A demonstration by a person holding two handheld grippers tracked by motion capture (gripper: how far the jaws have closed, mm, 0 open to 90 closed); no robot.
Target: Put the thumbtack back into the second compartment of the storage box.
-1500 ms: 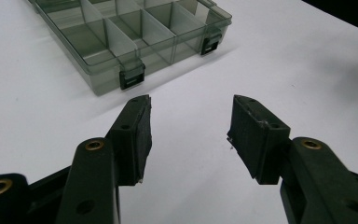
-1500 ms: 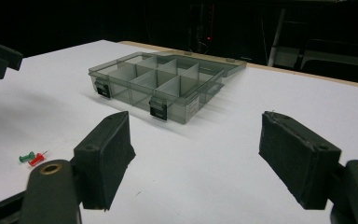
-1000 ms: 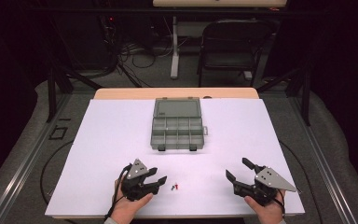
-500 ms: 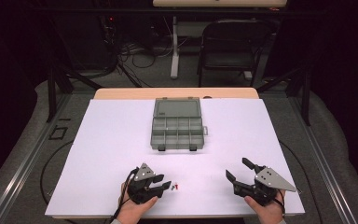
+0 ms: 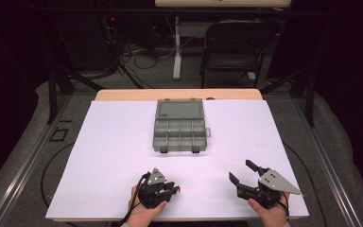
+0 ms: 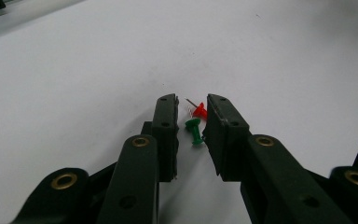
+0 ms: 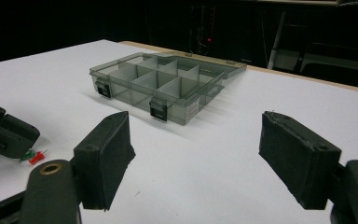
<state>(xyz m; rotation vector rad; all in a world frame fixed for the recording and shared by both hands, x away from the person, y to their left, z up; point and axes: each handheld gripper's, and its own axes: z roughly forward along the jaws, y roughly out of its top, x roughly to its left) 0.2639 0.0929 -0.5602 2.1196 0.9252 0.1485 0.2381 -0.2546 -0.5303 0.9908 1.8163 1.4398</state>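
A green push pin (image 6: 194, 129) and a red push pin (image 6: 199, 111) lie side by side on the white table top. My left gripper (image 6: 191, 116) is lowered over them, and both pins sit in the gap between its jaws. The jaws have just been closing, but a gap still shows beside the pins. From above, the left gripper (image 5: 172, 188) is near the front edge with the red pin (image 5: 181, 189) at its tips. My right gripper (image 5: 241, 171) rests at the front right, open and empty. The right gripper view also shows the pins (image 7: 35, 156).
A grey see-through compartment box (image 5: 179, 127) stands at the table's middle with its lid folded back, its latches facing me (image 7: 158, 108). The white sheet (image 5: 104, 156) covers the table. A chair (image 5: 231, 47) and cables lie beyond the far edge.
The left gripper has slid right and sunk onto the two pins, and its jaws have narrowed around them. The right gripper has kept still.
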